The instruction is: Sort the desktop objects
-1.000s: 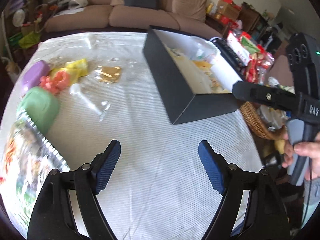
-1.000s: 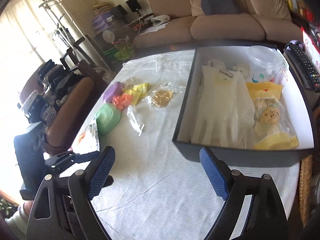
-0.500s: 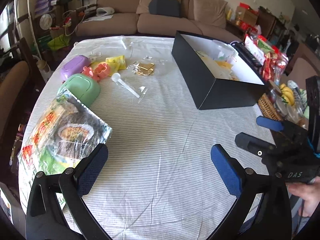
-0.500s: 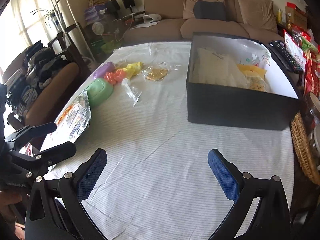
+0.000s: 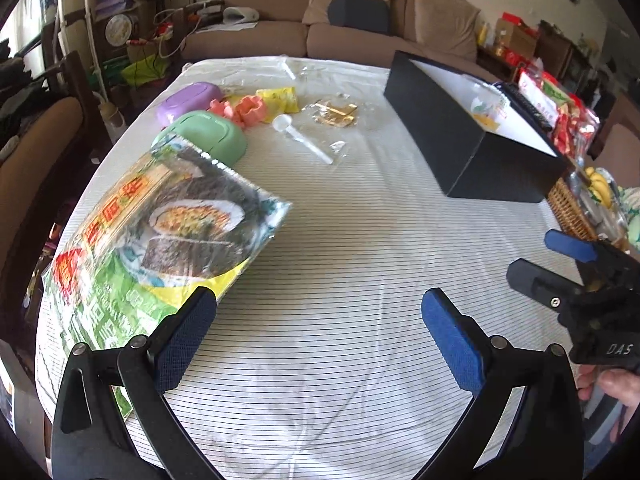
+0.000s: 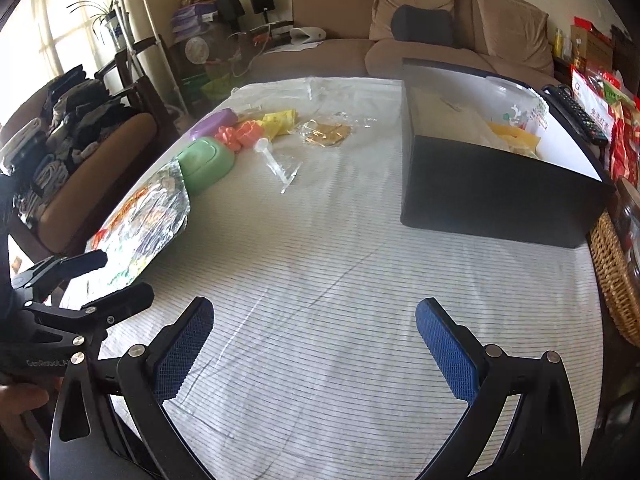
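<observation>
A white cloth with fine dark stripes covers the surface (image 5: 340, 240). On its left side lies a glossy foil seaweed bag (image 5: 160, 236), printed with a rice roll and red characters I cannot read. Beyond it sit a rounded green case (image 5: 204, 136), a purple case (image 5: 188, 98), pink cutters (image 5: 244, 110), a yellow packet (image 5: 280, 98), a white plastic scoop (image 5: 296, 136) and a clear cookie wrapper (image 5: 334, 114). The matte black box (image 6: 492, 188) stands right, holding wrapped items. The left gripper (image 5: 320, 340) and right gripper (image 6: 316, 348) both hover with blue textured fingers (image 6: 446, 348) spread wide, empty. The right gripper's body reads "DAS".
</observation>
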The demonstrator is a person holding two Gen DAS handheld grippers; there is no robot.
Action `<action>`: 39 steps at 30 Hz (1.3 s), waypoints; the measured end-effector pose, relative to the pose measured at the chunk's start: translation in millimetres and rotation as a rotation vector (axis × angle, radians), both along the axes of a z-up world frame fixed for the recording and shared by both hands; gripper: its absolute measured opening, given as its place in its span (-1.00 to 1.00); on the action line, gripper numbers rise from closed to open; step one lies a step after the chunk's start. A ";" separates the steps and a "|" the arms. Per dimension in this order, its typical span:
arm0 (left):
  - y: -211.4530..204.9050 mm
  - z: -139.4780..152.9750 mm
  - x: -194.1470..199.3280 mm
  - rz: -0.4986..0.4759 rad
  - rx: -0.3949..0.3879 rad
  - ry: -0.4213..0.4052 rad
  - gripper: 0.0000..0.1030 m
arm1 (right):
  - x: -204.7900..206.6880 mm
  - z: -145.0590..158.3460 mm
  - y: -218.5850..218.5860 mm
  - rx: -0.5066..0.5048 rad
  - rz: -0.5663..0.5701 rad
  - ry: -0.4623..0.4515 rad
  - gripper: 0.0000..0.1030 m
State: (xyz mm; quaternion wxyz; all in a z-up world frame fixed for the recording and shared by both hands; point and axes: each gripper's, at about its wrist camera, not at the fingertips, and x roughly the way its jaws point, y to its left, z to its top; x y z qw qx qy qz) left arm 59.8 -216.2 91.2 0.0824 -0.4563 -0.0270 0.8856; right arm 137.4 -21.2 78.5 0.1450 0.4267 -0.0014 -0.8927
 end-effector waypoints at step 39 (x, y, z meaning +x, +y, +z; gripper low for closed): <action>-240.4 -61.4 -27.9 0.547 0.546 -0.041 1.00 | -83.7 -80.6 -132.1 -0.763 0.278 -0.294 -0.87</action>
